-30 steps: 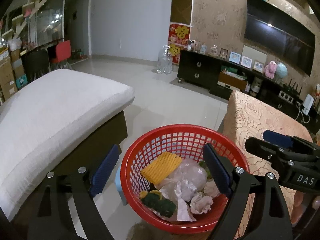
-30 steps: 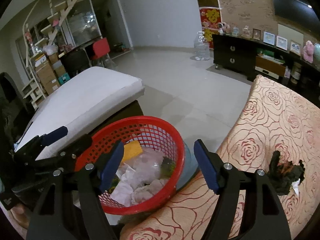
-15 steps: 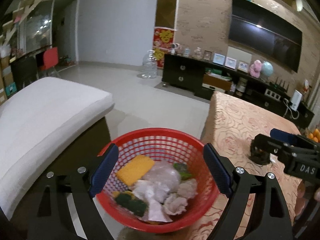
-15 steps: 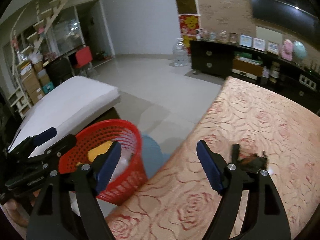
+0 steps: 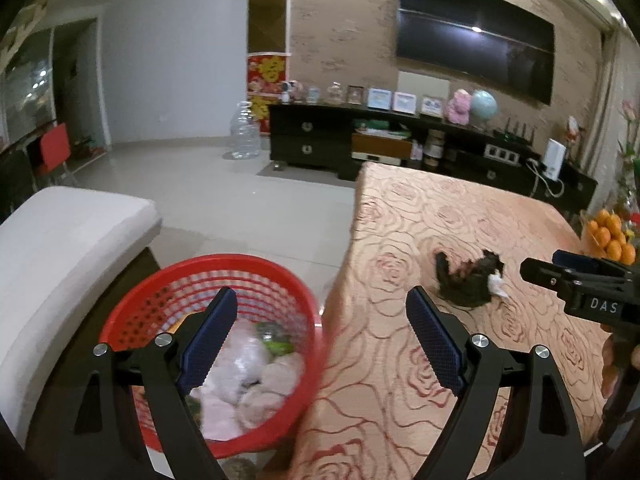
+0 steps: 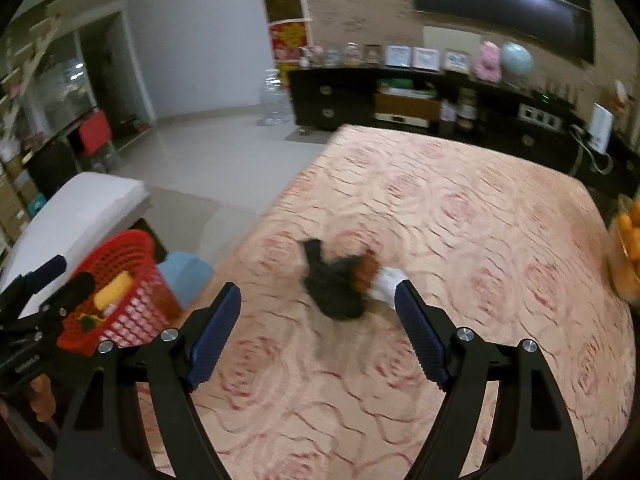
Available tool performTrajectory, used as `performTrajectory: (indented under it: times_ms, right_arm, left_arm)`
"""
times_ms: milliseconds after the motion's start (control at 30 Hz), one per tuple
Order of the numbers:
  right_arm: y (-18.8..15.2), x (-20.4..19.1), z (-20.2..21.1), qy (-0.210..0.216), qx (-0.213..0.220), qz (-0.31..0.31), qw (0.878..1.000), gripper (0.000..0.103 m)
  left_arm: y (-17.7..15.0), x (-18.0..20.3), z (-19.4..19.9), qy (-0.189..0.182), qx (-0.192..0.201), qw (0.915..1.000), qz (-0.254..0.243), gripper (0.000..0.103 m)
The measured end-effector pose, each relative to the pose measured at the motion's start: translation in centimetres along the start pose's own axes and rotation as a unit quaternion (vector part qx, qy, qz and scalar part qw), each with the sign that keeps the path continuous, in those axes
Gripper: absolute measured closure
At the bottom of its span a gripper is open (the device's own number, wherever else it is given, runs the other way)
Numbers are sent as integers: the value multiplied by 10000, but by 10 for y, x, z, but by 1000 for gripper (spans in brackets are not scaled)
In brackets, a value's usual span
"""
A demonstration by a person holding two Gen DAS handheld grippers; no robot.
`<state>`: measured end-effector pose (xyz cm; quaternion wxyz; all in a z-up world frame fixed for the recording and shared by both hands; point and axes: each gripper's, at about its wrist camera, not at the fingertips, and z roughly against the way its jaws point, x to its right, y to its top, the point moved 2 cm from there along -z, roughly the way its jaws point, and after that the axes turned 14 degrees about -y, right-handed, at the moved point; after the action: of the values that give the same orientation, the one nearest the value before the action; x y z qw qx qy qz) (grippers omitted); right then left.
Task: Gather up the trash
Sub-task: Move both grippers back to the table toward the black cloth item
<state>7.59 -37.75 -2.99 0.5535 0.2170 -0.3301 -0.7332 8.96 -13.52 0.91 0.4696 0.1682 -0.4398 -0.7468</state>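
Your right gripper (image 6: 318, 330) has its 2 blue-padded jaws spread wide with nothing between them, and it hangs over the rose-patterned peach tablecloth (image 6: 480, 240). Just ahead of its tips lies the crumpled black wrapper with a white scrap (image 6: 340, 280); motion blur smears it, so you cannot tell what it is made of. Its long axis seems to run from the upper left to the lower right of the right wrist view, white scrap at the right end.

Your left gripper (image 5: 320, 336) is wide open too, empty, straddling the table edge. Its left finger hides part of the red plastic mesh basket (image 5: 224, 272), which holds blurred pale crumpled trash (image 5: 248, 380) beside the table.
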Motion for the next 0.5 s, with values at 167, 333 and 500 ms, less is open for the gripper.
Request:
performTrajectory:
  times_ms: [167,333,500]
  right_arm:
    - [-13,22,-9,-141,-105,-216,9996,26]
    - [-18,39,-19,-225,-149,-316,9991,26]
    - [-22,57,-25,-322,-207,-471,9982,26]
  left_arm:
    - [-4,19,-21,-99,-143,9998,-127,20]
    - [-12,36,-47,-291,-360,9988,-179,20]
    - [-14,59,-70,-489,-544,9966,-389,20]
